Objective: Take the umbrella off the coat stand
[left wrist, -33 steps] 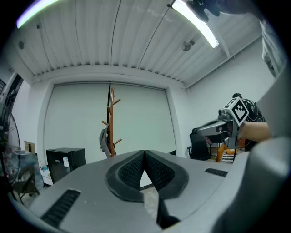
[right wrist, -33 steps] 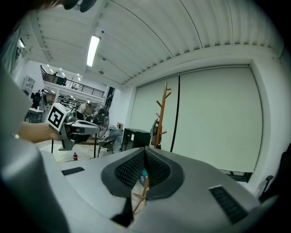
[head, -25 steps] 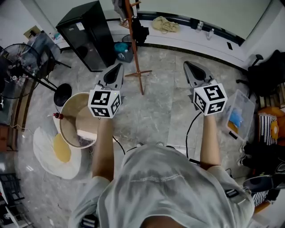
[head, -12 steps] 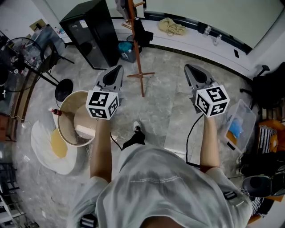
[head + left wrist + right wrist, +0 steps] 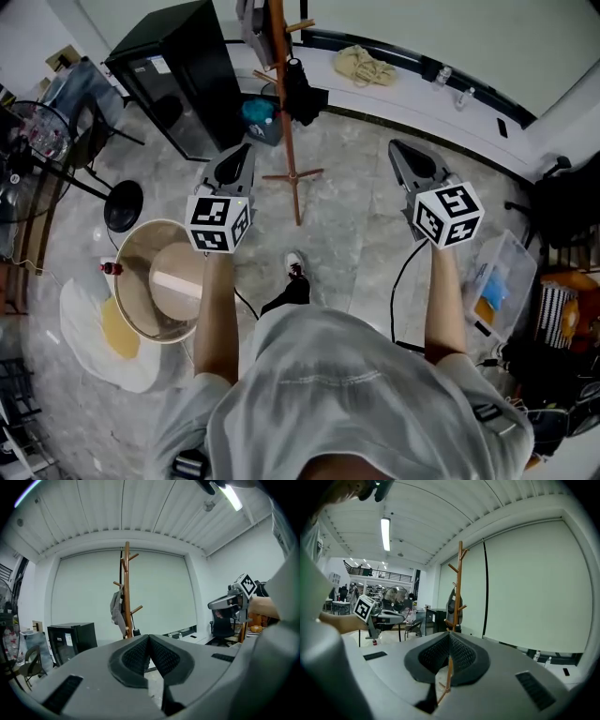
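The wooden coat stand (image 5: 279, 84) rises from its crossed feet on the marble floor ahead of me. A folded black umbrella (image 5: 298, 89) hangs on its right side, and a grey garment (image 5: 253, 23) hangs near the top. My left gripper (image 5: 238, 156) is shut and empty, short of the stand's base on the left. My right gripper (image 5: 401, 150) is shut and empty, further off to the right. In the left gripper view the stand (image 5: 126, 588) is well beyond the shut left gripper (image 5: 149, 637). The right gripper view shows the stand (image 5: 458, 583) beyond the shut right gripper (image 5: 450, 634).
A black cabinet (image 5: 178, 70) stands left of the stand, with a teal container (image 5: 258, 117) by its foot. A round tub (image 5: 159, 281) sits on the floor under my left arm. A clear plastic box (image 5: 497, 277) and clutter lie at right. A white ledge (image 5: 394, 80) runs along the far wall.
Both grippers have travelled forward with me towards the coat stand, which now sits closer. A shoe has come into view below. Both pairs of jaws stayed shut.
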`<state>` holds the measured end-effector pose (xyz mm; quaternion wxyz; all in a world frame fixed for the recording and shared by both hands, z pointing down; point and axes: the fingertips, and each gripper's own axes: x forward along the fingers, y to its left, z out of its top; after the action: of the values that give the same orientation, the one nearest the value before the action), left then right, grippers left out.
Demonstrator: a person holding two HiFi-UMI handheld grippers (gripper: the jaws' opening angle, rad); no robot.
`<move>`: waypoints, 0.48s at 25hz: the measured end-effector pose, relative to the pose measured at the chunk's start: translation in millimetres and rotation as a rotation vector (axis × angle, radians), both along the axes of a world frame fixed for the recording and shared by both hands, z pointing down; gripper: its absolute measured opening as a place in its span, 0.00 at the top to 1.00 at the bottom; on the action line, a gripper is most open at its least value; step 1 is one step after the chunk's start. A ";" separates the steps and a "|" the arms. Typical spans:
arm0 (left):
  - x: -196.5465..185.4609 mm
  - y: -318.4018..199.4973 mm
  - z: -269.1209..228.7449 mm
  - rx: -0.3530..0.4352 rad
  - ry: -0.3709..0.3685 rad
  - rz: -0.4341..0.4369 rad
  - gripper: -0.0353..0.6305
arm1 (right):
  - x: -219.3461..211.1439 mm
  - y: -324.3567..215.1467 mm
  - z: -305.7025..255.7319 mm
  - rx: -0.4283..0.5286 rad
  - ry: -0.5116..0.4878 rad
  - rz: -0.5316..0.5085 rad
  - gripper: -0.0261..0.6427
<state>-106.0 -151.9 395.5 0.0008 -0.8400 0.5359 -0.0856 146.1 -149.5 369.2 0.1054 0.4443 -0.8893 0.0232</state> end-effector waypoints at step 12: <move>-49.6 -150.3 33.2 -0.095 -0.031 0.003 0.92 | -94.4 -188.2 49.9 -0.118 0.085 -0.099 0.62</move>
<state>-155.6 -302.2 428.7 -0.0304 -0.8384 0.5300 -0.1238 51.7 -337.7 419.1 0.1702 0.3933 -0.9021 0.0511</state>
